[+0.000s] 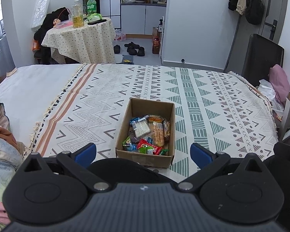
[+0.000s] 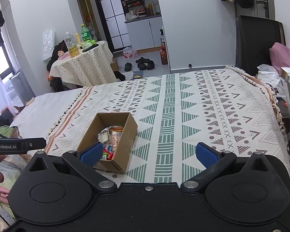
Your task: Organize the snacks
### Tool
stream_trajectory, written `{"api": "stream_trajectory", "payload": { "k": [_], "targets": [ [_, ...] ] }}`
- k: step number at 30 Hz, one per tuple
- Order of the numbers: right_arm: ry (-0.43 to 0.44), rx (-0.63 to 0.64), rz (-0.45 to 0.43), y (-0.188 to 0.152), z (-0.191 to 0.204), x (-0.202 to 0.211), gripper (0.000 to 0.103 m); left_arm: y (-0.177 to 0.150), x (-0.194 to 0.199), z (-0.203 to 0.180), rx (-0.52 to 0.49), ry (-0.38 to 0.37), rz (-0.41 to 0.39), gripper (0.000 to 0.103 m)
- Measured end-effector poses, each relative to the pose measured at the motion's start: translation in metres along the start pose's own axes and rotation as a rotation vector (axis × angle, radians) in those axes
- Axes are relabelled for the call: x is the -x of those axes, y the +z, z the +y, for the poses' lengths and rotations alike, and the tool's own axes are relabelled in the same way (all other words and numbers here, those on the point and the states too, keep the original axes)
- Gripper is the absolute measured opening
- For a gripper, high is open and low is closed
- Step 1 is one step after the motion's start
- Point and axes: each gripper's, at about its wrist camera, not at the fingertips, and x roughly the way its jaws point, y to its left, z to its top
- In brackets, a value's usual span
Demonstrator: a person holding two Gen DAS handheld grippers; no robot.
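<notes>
A: Open brown cardboard box (image 1: 145,133) sits on the patterned bedspread (image 1: 203,104), in front of both tools, with the wrapped snacks (image 1: 147,133) all heaped inside. None lie loose on the cover.

B: And the left gripper (image 1: 143,152)?

A: Jaws spread wide, holding nothing. Right gripper (image 2: 147,152) likewise, released and empty, box to its left.

B: So the sensible approach?

A: Come straight down over one top packet, I'd say the red one (image 1: 147,146) near the front wall, and avoid nudging the cardboard.
</notes>
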Motion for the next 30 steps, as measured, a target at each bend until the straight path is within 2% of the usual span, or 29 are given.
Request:
{"api": "stream_trajectory", "payload": {
  "k": [30],
  "targets": [
    [-0.024, 0.025, 0.001, -0.0014, 0.0029, 0.0013, 0.103, -0.0053, 0.0038, -0.0066, -0.011, -0.012, -0.012, 0.103]
  ]
}}
